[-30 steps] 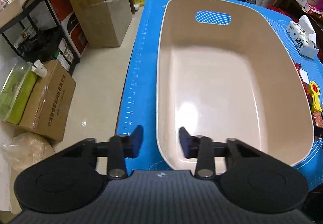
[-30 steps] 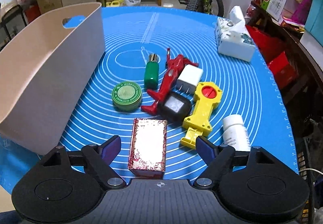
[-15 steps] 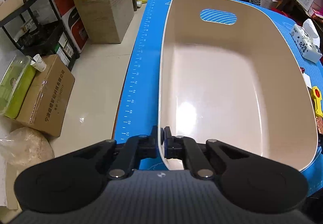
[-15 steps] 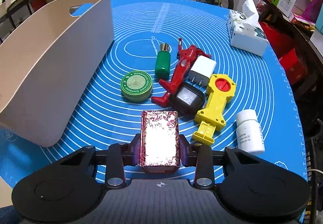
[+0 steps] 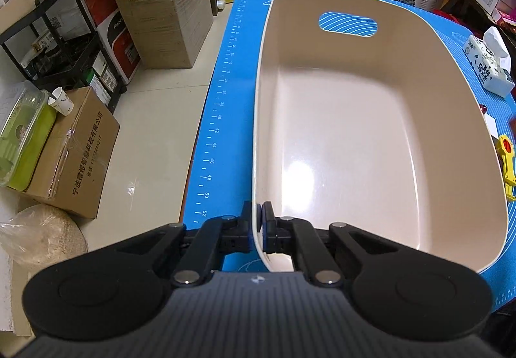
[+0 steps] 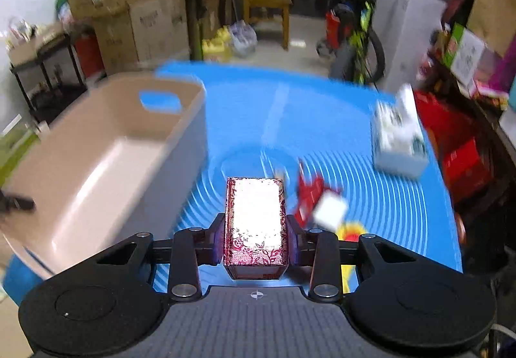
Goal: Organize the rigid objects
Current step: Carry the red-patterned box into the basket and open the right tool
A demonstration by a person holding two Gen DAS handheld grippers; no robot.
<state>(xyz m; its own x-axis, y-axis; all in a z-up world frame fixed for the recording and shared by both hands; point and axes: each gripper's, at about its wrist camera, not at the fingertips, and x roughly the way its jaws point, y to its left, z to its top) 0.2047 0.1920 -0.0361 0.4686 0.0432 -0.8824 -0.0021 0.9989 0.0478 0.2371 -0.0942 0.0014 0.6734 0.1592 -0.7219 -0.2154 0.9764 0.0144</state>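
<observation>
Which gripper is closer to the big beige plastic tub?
Left. The left gripper is clamped on the beige plastic tub's near rim; the right gripper is beside it, over the mat, holding a red patterned box.

Bin [image 6: 96,164] left of tissue pack [image 6: 398,138]

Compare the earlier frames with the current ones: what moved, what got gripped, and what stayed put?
The left gripper closed onto the near rim of the beige bin and holds it. The right gripper closed on the red patterned box and lifted it off the blue mat. The bin, the tissue pack and the remaining items stayed in place.
</observation>
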